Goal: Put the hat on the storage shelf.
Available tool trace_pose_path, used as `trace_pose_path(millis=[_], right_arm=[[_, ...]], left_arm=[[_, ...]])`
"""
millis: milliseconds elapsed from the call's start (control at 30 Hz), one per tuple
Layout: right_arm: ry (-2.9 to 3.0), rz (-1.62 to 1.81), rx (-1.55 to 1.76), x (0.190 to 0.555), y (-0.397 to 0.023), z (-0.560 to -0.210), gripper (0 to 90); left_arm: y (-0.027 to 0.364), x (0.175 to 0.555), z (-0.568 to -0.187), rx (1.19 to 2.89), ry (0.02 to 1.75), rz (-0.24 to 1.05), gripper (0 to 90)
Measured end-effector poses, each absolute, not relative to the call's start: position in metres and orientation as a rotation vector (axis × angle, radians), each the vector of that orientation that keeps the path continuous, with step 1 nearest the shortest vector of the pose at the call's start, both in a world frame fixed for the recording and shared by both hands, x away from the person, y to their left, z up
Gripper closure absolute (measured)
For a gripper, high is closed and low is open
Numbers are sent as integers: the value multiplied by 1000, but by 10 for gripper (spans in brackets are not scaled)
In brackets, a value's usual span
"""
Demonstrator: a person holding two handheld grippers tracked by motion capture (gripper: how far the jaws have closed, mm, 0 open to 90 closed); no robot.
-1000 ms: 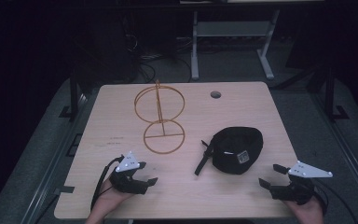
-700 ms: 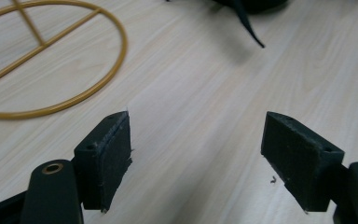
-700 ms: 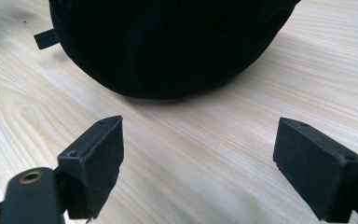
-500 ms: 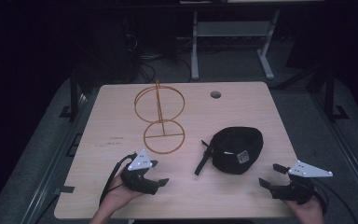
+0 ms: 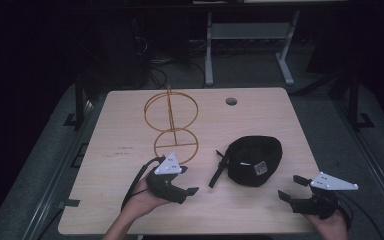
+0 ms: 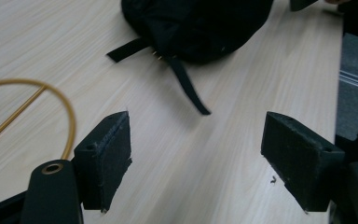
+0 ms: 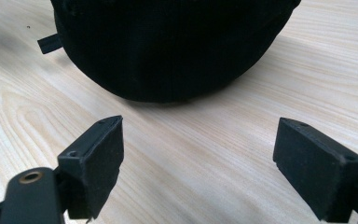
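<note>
My left tongs (image 6: pixel 196 154) and right tongs (image 7: pixel 198 161) are both released, empty. The black cap (image 5: pixel 255 160) lies on the surface (image 5: pixel 120 145) between them; its loose strap (image 6: pixel 186 88) may slip from my grip.

Dim, grainy high view with dark surroundings; close views brighter, the table (image 5: pixel 130 135) evenly lit, perhaps from above.
</note>
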State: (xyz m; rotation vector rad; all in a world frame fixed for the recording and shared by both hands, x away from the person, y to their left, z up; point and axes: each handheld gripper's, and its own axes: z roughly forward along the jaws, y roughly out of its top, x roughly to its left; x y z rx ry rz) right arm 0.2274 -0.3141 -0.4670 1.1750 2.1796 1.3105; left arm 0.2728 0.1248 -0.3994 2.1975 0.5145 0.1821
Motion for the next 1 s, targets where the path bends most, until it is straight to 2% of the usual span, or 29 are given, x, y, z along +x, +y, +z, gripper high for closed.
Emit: trace_pose_path(millis=[433, 1000], right_arm=[[2187, 1315, 1174, 227, -314, -467, 158], [2194, 1321, 1164, 228, -314, -468, 158]], left_arm=[[81, 284, -378, 2230, 402, 152, 240], [30, 304, -370, 2256, 321, 99, 246]])
